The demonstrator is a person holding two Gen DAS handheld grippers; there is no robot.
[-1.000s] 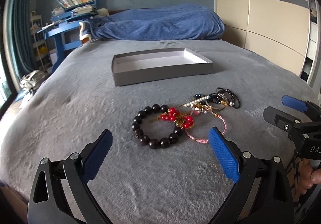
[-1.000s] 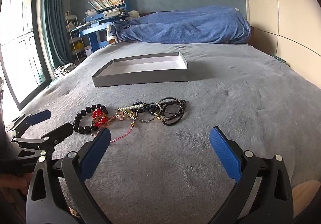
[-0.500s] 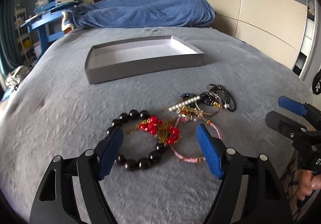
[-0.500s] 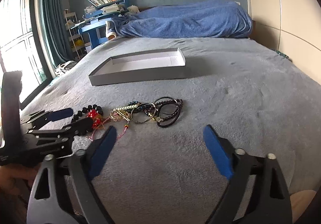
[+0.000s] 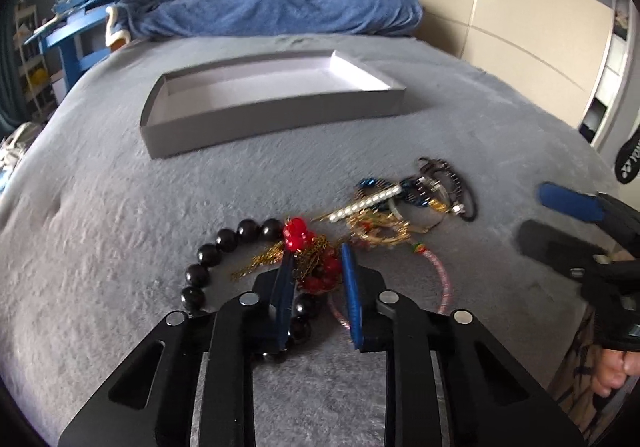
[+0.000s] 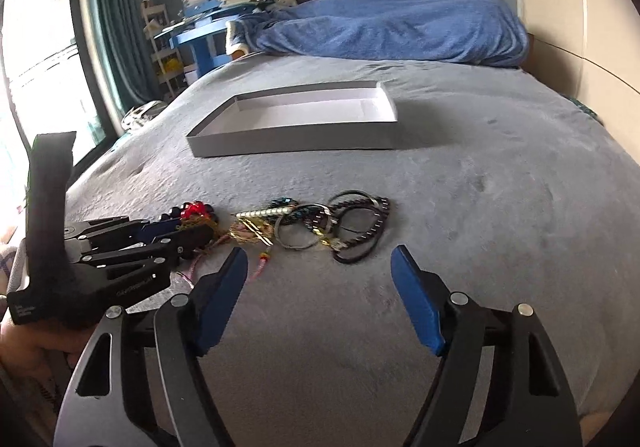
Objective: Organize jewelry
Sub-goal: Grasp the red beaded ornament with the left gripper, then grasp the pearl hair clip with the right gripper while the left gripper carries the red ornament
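Observation:
A pile of jewelry lies on the grey bedspread. My left gripper (image 5: 316, 259) has its jaws narrowed around the red bead and gold chain piece (image 5: 310, 251), which lies over a black bead bracelet (image 5: 218, 251). A pink cord bracelet (image 5: 440, 279), a pearl strand (image 5: 366, 203) and dark rings (image 5: 440, 183) lie to the right. My right gripper (image 6: 320, 267) is open and empty, just in front of the dark rings (image 6: 356, 223). The left gripper (image 6: 176, 235) also shows in the right wrist view. An empty grey tray (image 5: 276, 115) sits beyond the pile.
A blue blanket (image 5: 288, 7) is heaped at the far end of the bed. A blue desk with books (image 6: 216, 7) stands at the back left. A window and curtain (image 6: 60, 59) are at the left, and wardrobe doors (image 5: 520, 27) at the right.
My left gripper moved forward and down onto the pile and its jaws narrowed around the red bead piece. My right gripper moved slightly closer to the dark rings and stayed open.

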